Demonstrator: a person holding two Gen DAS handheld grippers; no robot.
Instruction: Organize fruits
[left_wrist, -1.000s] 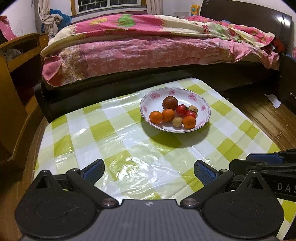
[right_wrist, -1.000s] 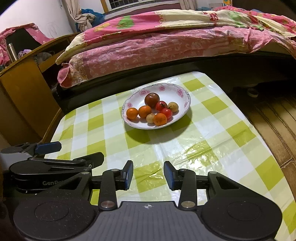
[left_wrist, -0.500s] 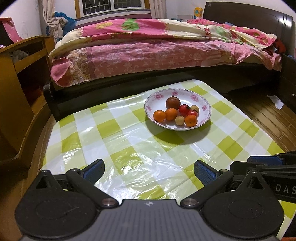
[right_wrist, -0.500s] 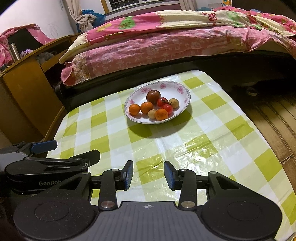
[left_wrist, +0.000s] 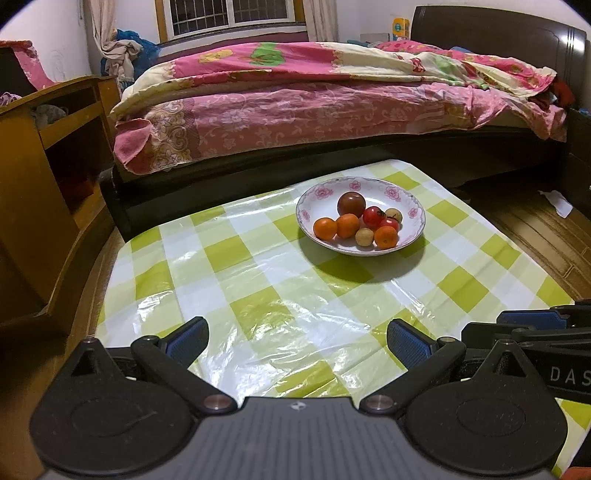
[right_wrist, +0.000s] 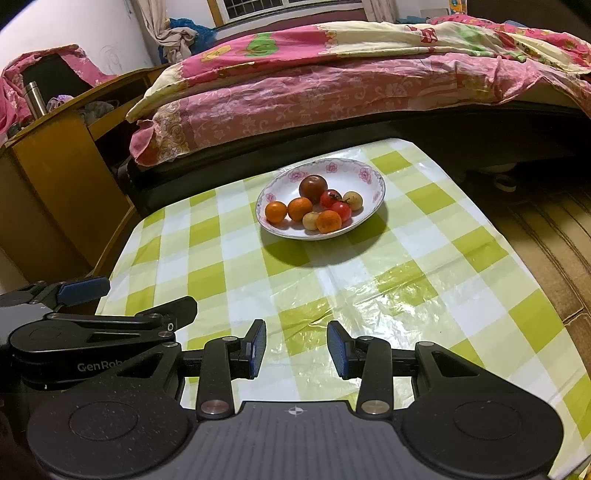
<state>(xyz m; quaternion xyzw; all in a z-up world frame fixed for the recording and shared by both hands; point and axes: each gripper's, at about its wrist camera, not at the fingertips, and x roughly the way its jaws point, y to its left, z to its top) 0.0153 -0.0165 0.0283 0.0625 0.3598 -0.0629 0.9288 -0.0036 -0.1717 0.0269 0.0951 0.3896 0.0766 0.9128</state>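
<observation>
Nearest the cameras, the left gripper (left_wrist: 297, 338) is held with its jaws spread wide and empty, while the right gripper (right_wrist: 295, 349) is held with its jaws released to a narrower gap, also empty. Both are poised over the glossy, crinkled green-and-white checked plastic cloth covering the surface (right_wrist: 406, 295). Straight ahead and well apart from both pairs of jaws, the white floral-rimmed ceramic bowl (left_wrist: 413, 212) is set near the far edge, slightly right of the left gripper's axis. Smooth round fruits (right_wrist: 314, 206) are piled in it: small oranges, red cherry tomatoes, pale tan longan-like balls and one dark red globe. Neither gripper is judged clearly nearer. Beyond, the pink quilted bed (left_wrist: 314, 103) is seen.
</observation>
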